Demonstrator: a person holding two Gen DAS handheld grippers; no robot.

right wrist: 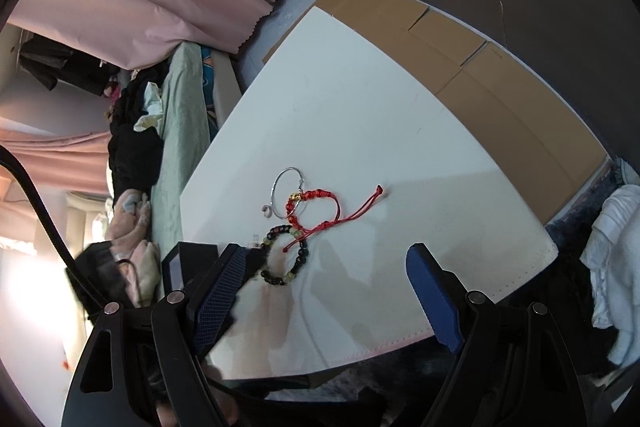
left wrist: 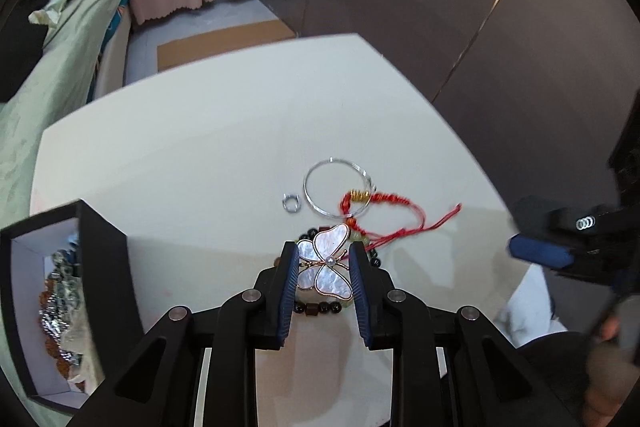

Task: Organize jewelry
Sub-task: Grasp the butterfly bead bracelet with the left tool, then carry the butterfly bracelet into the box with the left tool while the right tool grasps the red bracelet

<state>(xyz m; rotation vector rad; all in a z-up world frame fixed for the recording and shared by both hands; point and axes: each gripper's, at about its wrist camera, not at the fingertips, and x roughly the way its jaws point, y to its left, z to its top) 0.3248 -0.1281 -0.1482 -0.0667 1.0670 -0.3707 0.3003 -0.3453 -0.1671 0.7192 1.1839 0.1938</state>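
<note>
My left gripper is shut on a white mother-of-pearl butterfly brooch and holds it above a dark beaded bracelet. Beyond lie a silver bangle, a small silver ring and a red cord bracelet with a gold bead. A black jewelry box holding several pieces stands open at the left. My right gripper is open and empty near the table's front edge. In its view I see the beaded bracelet, red cord bracelet, bangle and ring.
The white table has a bed with green sheets at its left. Cardboard lies on the floor beyond the table. The right gripper's blue pad shows at the right of the left wrist view.
</note>
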